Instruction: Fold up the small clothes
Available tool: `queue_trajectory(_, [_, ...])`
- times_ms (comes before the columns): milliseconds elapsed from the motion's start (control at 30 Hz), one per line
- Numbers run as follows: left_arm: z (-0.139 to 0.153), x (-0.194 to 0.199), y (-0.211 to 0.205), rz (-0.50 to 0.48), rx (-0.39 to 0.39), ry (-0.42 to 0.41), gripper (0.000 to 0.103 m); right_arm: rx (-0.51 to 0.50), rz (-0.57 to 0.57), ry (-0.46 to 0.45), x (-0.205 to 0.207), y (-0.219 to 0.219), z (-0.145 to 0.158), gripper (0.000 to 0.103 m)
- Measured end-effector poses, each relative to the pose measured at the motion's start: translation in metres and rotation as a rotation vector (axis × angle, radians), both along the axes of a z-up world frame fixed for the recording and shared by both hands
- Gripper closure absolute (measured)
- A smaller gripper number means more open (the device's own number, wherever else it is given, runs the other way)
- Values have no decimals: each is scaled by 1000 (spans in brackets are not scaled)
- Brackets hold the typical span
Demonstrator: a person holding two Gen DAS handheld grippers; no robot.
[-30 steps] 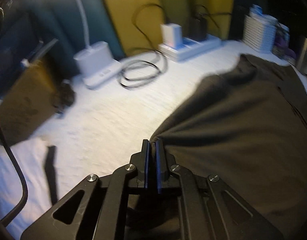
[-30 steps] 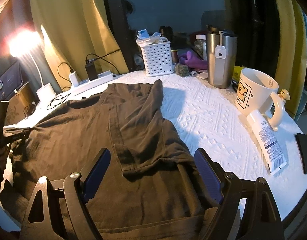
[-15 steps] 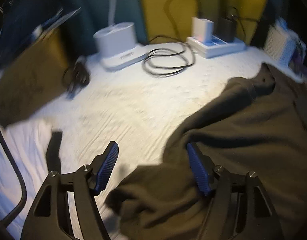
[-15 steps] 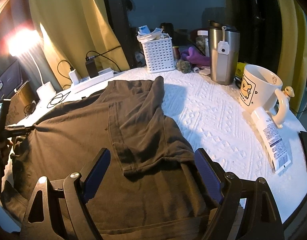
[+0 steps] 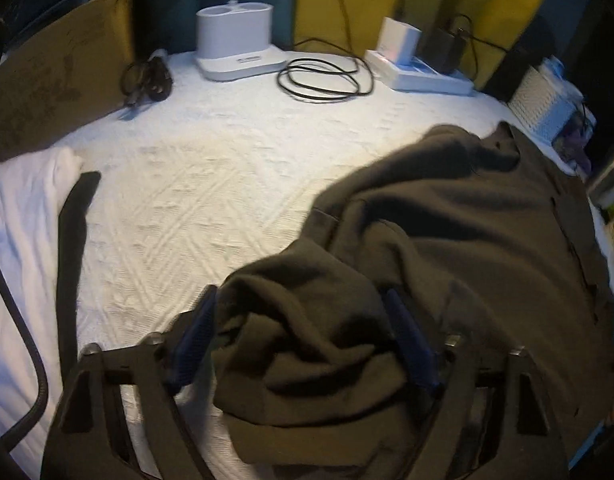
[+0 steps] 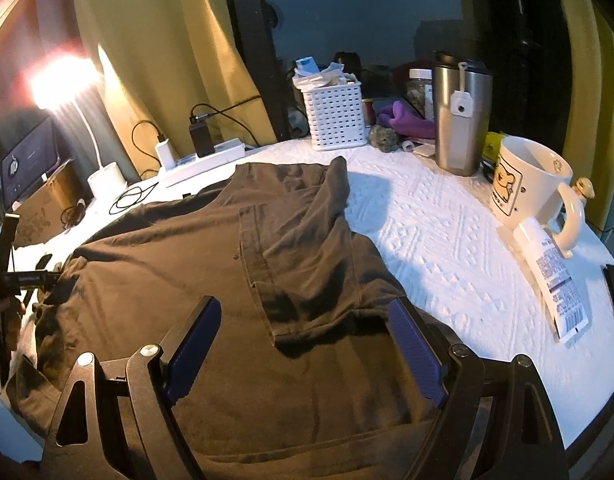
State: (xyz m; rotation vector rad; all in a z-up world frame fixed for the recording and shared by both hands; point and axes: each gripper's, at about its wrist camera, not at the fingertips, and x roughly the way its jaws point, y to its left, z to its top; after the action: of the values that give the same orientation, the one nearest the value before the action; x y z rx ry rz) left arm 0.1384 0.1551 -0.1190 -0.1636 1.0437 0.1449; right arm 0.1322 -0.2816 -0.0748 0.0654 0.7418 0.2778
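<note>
A dark brown T-shirt point(image 6: 167, 264) lies spread on the white textured tablecloth point(image 6: 427, 232), with its right side and sleeve point(image 6: 307, 220) folded in over the body. In the left wrist view the shirt's point(image 5: 467, 240) left sleeve is bunched in a lump point(image 5: 307, 340). My left gripper point(image 5: 299, 294) straddles that lump. Its jaws are closing with the cloth between the blue pads, and the pads do not visibly squeeze it. My right gripper point(image 6: 307, 304) hovers open over the near part of the shirt, holding nothing.
A white lamp base point(image 5: 235, 40), coiled black cable point(image 5: 323, 80), power strip point(image 5: 423, 76) and cardboard box point(image 5: 55, 80) line the far left. A white basket point(image 6: 335, 116), steel tumbler point(image 6: 461, 116), mug point(image 6: 527, 184) and tube point(image 6: 555, 280) stand to the right.
The left gripper let go of the shirt's edge, opened wide, then dropped over the bunched sleeve and began narrowing. The shirt's left side slackened. The right gripper stayed put.
</note>
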Motion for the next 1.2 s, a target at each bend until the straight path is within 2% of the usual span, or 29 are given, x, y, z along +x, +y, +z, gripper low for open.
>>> queue_trajectory(67, [2, -1, -5, -17, 46, -5, 77, 15, -9, 1, -2, -6, -2, 16])
queue_trajectory(100, [3, -1, -7, -21, 36, -4, 88, 21, -12, 2, -3, -9, -3, 16])
queue_trajectory(167, [8, -4, -7, 7, 67, -18, 89, 33, -17, 2, -5, -14, -4, 16])
queue_trajectory(267, [29, -12, -13, 46, 130, -91, 89, 56, -13, -6, -9, -21, -4, 16])
queue_trajectory(367, [49, -13, -29, 24, 179, -146, 89, 75, -11, -15, -11, -28, -3, 16])
queue_trajectory(467, [67, -14, -52, -23, 201, -192, 89, 94, -12, -18, -11, -34, -3, 16])
queue_trajectory(600, [74, -13, -79, -100, 189, -223, 89, 126, -3, -13, -12, -41, -4, 16])
queue_trajectory(767, [71, -3, -122, -224, 183, -244, 89, 160, 20, -16, -13, -47, 0, 16])
queue_trajectory(900, [55, 1, -147, -337, 200, -219, 89, 147, 35, 9, -3, -45, -1, 16])
queue_trajectory(1033, [32, 7, -153, -388, 136, -130, 86, 130, 50, 31, 5, -38, -1, 16])
queue_trajectory(1133, [32, 2, -148, -390, 74, -115, 74, 111, 61, 48, 11, -31, 0, 16])
queue_trajectory(1167, [38, -1, -140, -385, 9, -120, 66, 100, 66, 52, 13, -26, 1, 16])
queue_trajectory(1200, [43, -6, -136, -386, -45, -125, 62, 95, 73, 54, 14, -23, 2, 16])
